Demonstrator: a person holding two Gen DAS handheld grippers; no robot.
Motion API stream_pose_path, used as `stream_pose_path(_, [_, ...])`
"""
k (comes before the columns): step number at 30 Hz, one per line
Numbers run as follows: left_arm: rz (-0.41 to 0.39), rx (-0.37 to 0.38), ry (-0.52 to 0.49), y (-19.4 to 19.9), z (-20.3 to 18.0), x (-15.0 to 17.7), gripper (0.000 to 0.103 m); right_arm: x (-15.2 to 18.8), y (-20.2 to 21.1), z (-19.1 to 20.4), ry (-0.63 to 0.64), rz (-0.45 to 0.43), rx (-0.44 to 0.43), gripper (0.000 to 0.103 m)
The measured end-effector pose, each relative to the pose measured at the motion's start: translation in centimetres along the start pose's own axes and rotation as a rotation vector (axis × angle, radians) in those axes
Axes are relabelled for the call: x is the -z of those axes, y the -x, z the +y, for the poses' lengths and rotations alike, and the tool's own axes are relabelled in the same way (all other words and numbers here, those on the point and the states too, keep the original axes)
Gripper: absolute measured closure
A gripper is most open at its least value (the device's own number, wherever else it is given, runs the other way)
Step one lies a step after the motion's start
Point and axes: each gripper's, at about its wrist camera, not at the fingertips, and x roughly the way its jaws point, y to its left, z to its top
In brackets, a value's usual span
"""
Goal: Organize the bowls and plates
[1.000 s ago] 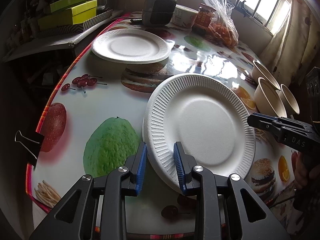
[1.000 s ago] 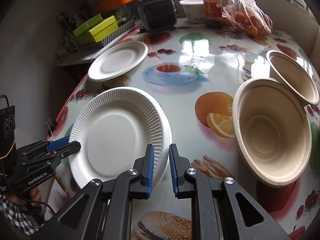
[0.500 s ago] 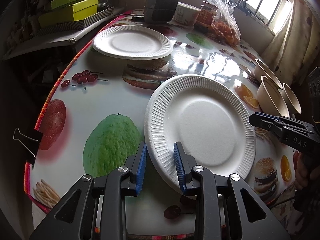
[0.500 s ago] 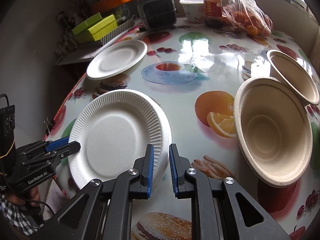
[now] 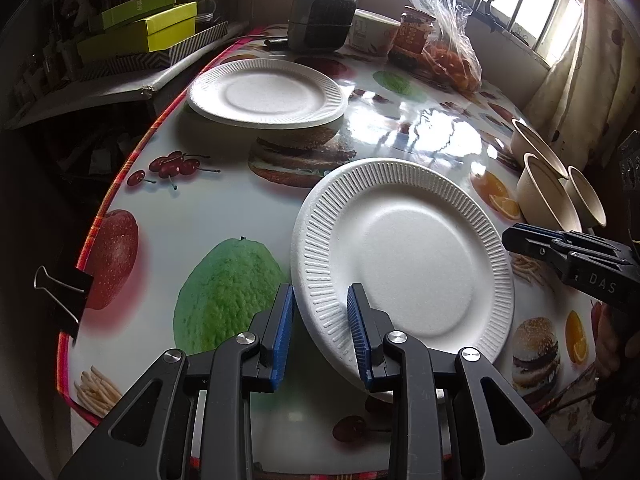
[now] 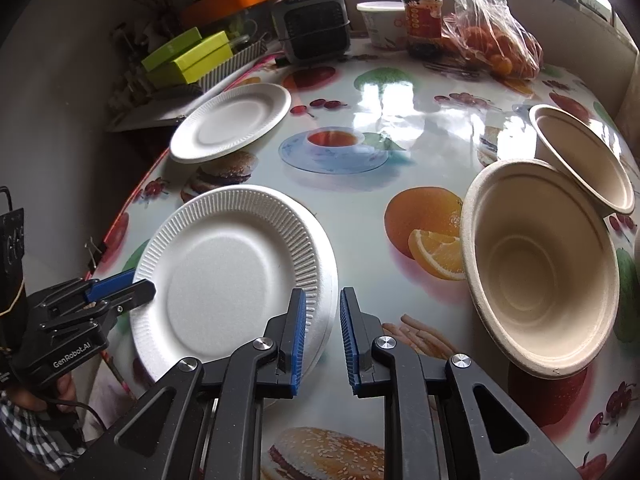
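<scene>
- White foam, ribbed at the rim: the near plate (image 5: pixel 404 256) lies on the desk (image 5: pixel 224 208) close to its front edge, on a glossy cloth printed with fruit and burgers.
- The left hand-held gripper (image 5: pixel 320 320) has its blue pads spread, with the near rim of that plate between them; neither pad visibly presses on it.
- The right hand-held gripper (image 6: pixel 322 328) is also spread, sitting at the plate's right edge; its left pad overlaps the rim, while its right pad stands over bare cloth.
- A second white plate (image 5: pixel 266 94) sits farther back near the desk's left edge, well apart from the first.
- Three beige pulp bowls stand on the right side: a large one (image 6: pixel 540 264) nearest the right gripper, a smaller one (image 6: pixel 584 156) touching its far rim, and a third (image 5: pixel 586 202) seen only from the left wrist.
- At the back stand a dark heater (image 5: pixel 322 18), a jar (image 6: pixel 422 16) and a clear bag of oranges (image 6: pixel 496 44).
- A black binder clip (image 5: pixel 64 292) grips the cloth's left edge.
</scene>
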Motion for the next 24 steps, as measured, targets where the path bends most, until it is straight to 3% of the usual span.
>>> stream_pose_path(11, [-0.013, -0.010, -0.007, 0.1, 0.1, -0.1, 0.070, -0.3, 0.5, 0.2, 0.003, -0.014, 0.012, 0.080])
stream_pose_path(18, [-0.036, -0.038, -0.024, 0.7, 0.2, -0.5, 0.063, -1.1, 1.0, 0.7, 0.018, -0.038, 0.018, 0.072])
stream_pose_path(24, [-0.069, -0.058, -0.027, 1.5, 0.6, -1.7, 0.062, -2.7, 1.4, 1.1, 0.030, -0.066, 0.016, 0.066])
